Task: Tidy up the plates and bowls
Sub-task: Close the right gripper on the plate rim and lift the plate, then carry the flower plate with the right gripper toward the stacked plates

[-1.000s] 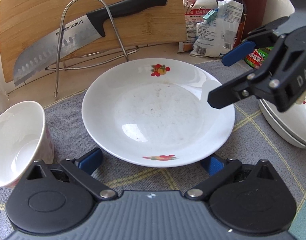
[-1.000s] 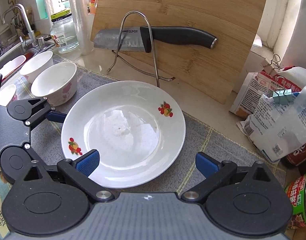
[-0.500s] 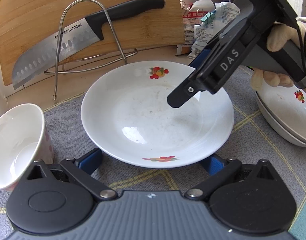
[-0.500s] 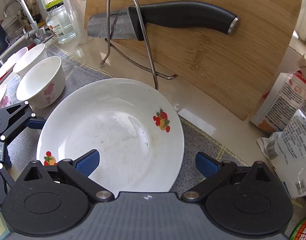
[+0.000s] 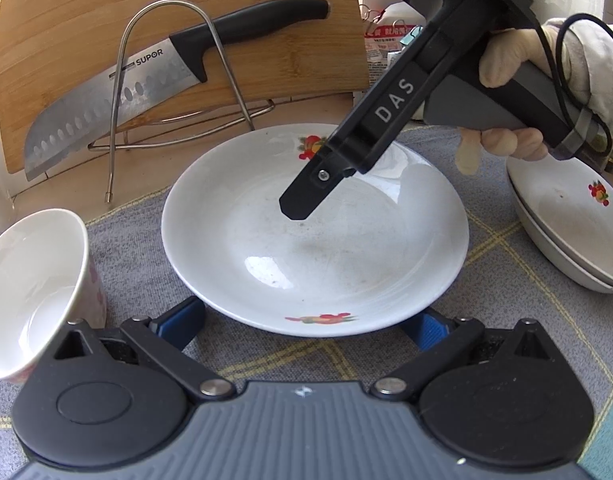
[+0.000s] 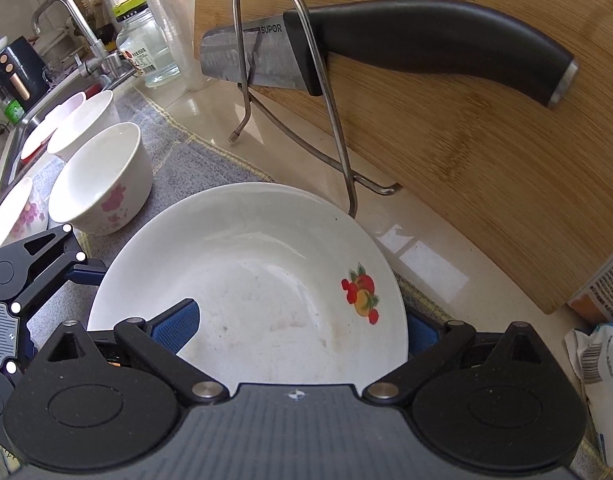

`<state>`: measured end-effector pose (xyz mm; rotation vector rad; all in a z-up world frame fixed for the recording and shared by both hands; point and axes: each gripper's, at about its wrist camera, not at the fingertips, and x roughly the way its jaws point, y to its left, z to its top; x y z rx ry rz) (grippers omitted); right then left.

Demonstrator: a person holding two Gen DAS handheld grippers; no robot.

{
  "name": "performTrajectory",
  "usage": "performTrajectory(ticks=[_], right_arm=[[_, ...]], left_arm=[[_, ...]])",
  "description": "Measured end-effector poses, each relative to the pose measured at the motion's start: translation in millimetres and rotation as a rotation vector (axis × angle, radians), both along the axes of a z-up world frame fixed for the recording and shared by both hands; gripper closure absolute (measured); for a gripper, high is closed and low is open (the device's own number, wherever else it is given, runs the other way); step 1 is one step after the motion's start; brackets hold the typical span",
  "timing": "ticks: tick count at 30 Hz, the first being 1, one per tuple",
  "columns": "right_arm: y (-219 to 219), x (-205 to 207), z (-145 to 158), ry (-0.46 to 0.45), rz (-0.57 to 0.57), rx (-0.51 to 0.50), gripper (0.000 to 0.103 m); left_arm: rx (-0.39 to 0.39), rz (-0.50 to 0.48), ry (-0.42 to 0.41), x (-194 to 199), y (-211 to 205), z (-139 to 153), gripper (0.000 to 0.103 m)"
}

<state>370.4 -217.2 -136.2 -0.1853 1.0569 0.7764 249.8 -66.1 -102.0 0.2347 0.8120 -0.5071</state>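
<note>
My right gripper (image 6: 298,320) is spread wide over the rim of the white shallow plate with fruit print (image 6: 250,280), one blue pad (image 6: 174,324) inside the plate and the other outside; nothing is gripped. The risk, I think: if the jaws close at this angle, the smooth rim slips out, or the plate pushes into the wire knife stand (image 6: 338,152) just ahead. My left gripper (image 5: 302,324) waits open, low at the plate's near edge. The right gripper points steeply down.
</note>
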Motion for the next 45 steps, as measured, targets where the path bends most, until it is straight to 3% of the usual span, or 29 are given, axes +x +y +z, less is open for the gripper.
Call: performTrajectory(ticks=[18,45], right_arm=[[8.1,14.7,3.4,0.08,0.088,-0.03,0.0],[12.2,13.2,2.0,0.069,0.08,-0.049,0.0]], left_arm=[[0.015,-0.034,-0.037,-3.4,-7.3,0.9,0.0],[-0.002,-0.042,-0.037,-7.1,-4.4,1.7,0.0]])
